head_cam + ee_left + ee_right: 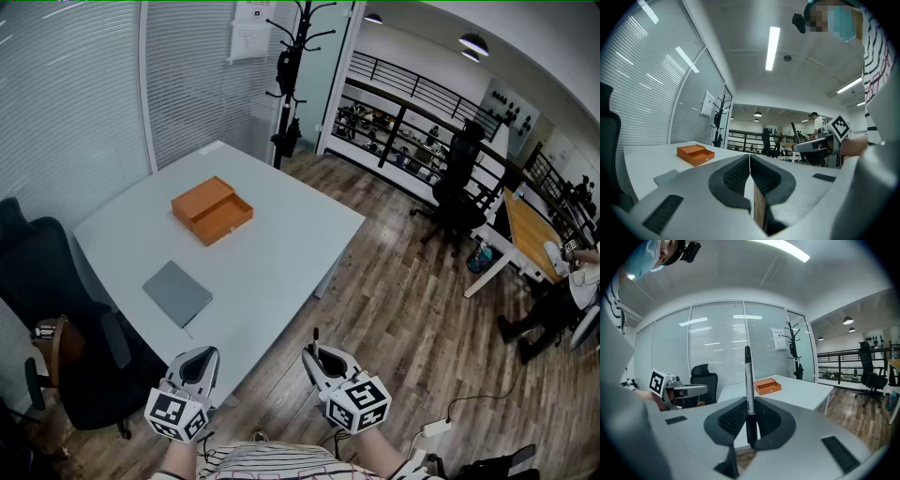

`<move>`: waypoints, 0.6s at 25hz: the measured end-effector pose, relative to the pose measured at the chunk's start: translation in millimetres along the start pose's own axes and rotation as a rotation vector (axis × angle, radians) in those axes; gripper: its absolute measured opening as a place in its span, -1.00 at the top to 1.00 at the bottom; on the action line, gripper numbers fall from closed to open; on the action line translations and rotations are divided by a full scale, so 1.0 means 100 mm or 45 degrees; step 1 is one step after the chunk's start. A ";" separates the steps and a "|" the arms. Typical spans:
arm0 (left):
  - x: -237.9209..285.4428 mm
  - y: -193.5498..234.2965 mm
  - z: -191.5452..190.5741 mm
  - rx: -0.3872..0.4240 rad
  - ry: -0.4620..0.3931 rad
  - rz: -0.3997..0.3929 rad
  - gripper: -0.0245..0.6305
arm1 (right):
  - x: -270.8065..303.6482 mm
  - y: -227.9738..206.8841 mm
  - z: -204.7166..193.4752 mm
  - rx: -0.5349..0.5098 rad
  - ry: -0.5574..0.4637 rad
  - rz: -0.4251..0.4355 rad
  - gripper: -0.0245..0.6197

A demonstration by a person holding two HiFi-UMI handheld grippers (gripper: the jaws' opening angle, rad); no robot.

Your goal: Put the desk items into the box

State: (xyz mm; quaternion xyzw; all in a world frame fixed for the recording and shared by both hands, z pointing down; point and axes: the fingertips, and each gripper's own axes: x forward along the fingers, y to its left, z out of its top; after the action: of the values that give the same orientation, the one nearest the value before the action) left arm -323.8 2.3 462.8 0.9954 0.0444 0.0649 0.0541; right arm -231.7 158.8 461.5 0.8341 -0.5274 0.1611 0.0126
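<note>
An open orange box (211, 209) stands on the far half of the white table (281, 253), and it also shows small in the left gripper view as the orange box (695, 154) and in the right gripper view as the orange box (768, 386). A grey notebook (176, 292) lies nearer me on the table. My left gripper (196, 364) hangs off the table's near edge, shut and empty, its left gripper pads (749, 161) pressed together. My right gripper (320, 362) is shut on a dark pen (748, 376), which stands upright between the jaws of the right gripper (749, 405).
A black office chair (56, 319) stands at the table's left side. A coat stand (289, 75) is beyond the far corner. Wooden floor (403, 309) spreads to the right, with another desk (525, 234) and chair (459, 187) farther off.
</note>
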 end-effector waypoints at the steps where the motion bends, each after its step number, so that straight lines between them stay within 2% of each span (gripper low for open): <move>1: 0.00 0.02 0.00 -0.002 -0.002 0.001 0.85 | 0.02 0.00 0.02 -0.006 -0.002 0.000 0.74; 10: 0.06 0.15 -0.04 -0.012 -0.001 0.014 0.85 | 0.19 -0.02 0.08 -0.013 -0.020 0.014 0.75; 15: 0.23 0.08 -0.08 -0.002 0.014 0.024 0.85 | 0.26 -0.22 0.08 0.005 -0.022 0.035 0.74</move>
State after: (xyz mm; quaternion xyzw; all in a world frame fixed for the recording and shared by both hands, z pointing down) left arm -301.7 -2.9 474.2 0.9954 0.0353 0.0711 0.0542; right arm -200.3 143.7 464.8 0.8282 -0.5386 0.1548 0.0042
